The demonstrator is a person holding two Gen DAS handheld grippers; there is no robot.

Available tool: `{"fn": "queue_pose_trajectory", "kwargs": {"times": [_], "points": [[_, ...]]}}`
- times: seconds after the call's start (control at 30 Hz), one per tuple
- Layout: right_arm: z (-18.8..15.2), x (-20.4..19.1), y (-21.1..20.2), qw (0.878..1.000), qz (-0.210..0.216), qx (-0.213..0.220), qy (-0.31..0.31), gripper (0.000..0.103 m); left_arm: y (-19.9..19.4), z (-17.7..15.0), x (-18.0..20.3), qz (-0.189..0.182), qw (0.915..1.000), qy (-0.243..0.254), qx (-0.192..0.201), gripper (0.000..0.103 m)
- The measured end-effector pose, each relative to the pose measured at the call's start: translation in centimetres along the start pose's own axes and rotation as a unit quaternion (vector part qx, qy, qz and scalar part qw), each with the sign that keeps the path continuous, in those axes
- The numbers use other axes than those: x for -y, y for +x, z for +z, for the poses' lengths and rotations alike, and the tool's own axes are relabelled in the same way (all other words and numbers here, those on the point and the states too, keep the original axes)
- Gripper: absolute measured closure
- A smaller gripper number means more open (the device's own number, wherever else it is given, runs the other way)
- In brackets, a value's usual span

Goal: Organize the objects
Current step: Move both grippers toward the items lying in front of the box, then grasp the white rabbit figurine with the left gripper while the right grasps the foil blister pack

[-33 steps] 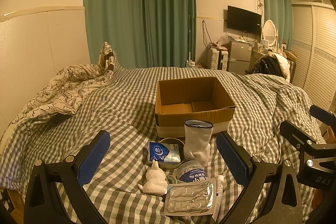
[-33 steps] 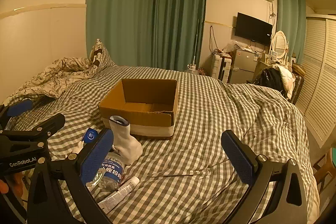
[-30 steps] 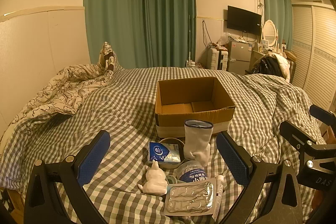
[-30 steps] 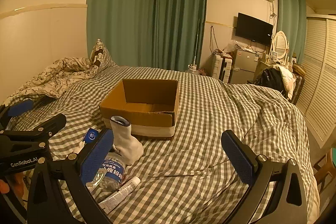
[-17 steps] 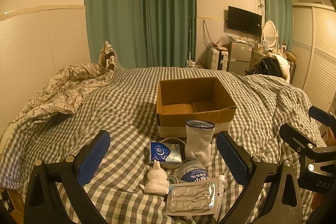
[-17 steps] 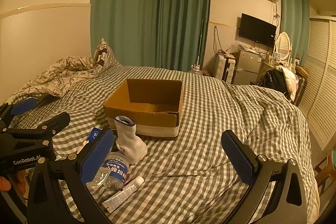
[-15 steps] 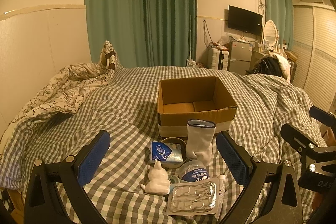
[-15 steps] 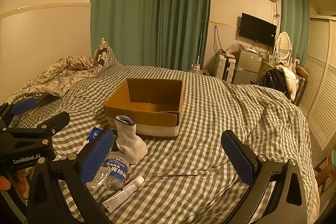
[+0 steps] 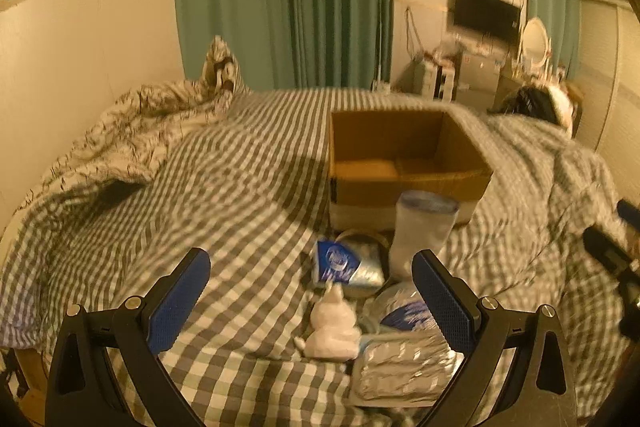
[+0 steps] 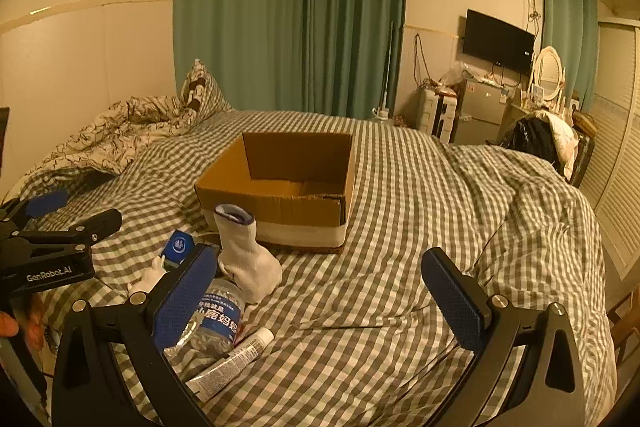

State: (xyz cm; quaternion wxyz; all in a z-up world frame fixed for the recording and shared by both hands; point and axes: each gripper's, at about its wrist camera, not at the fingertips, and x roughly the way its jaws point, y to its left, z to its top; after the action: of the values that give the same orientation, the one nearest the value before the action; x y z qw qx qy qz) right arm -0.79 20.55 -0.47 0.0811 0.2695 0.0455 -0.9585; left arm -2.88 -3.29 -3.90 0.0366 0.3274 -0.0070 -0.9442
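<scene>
Lying between the wide left claw (image 9: 310, 301): figurine (image 9: 334, 327).

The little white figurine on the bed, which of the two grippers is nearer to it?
Left. The white figurine lies just ahead of the left gripper, between its open fingers. The right gripper is off to the figurine's right, open over bare checked blanket.
</scene>
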Motion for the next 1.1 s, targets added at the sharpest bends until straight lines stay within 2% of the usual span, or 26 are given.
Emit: {"fn": "queue_pose_trajectory", "kwargs": {"times": [0.07, 0.23, 0.3, 0.4, 0.47, 0.53, 0.73, 0.87, 1.1], "points": [[-0.2, 0.2, 0.6, 1.000, 0.003, -0.006, 0.001, 0.000, 1.4, -0.9, 0.3, 0.004, 0.9997, 0.011, -0.023, 0.002], [-1.2, 0.6, 2.6, 0.999, 0.014, -0.032, 0.005, 0.000, 5.4, -3.4, 1.2, 0.000, 0.9953, 0.038, -0.089, 0.023], [-1.7, 0.7, 3.3, 0.999, 0.016, -0.042, 0.005, 0.000, 6.8, -4.3, 1.7, -0.006, 0.9929, 0.046, -0.109, 0.026], [-2.2, 0.8, 4.2, 0.998, 0.018, -0.054, 0.007, 0.000, 7.8, -5.1, 2.6, -0.006, 0.9907, 0.069, -0.118, 0.027], [-2.5, 0.9, 4.8, 0.998, 0.019, -0.062, 0.008, 0.000, 8.1, -5.3, 2.7, -0.011, 0.9899, 0.071, -0.122, 0.031], [-2.7, 0.8, 5.2, 0.997, 0.022, -0.070, 0.008, 0.000, 8.4, -5.5, 2.4, -0.025, 0.9884, 0.068, -0.133, 0.058], [-3.0, -0.3, 5.5, 0.996, 0.025, -0.082, -0.004, 0.000, 7.4, -5.2, 1.9, -0.047, 0.9888, 0.067, -0.125, 0.058], [-3.1, -1.6, 4.9, 0.995, 0.039, -0.087, -0.013, 0.000, 5.2, -3.8, 1.3, -0.052, 0.9917, 0.068, -0.096, 0.058], [-4.2, -5.2, 5.3, 0.988, 0.074, -0.130, -0.024, 0.000, 2.9, -3.3, 0.0, -0.055, 0.9924, 0.073, -0.083, 0.058]]}}
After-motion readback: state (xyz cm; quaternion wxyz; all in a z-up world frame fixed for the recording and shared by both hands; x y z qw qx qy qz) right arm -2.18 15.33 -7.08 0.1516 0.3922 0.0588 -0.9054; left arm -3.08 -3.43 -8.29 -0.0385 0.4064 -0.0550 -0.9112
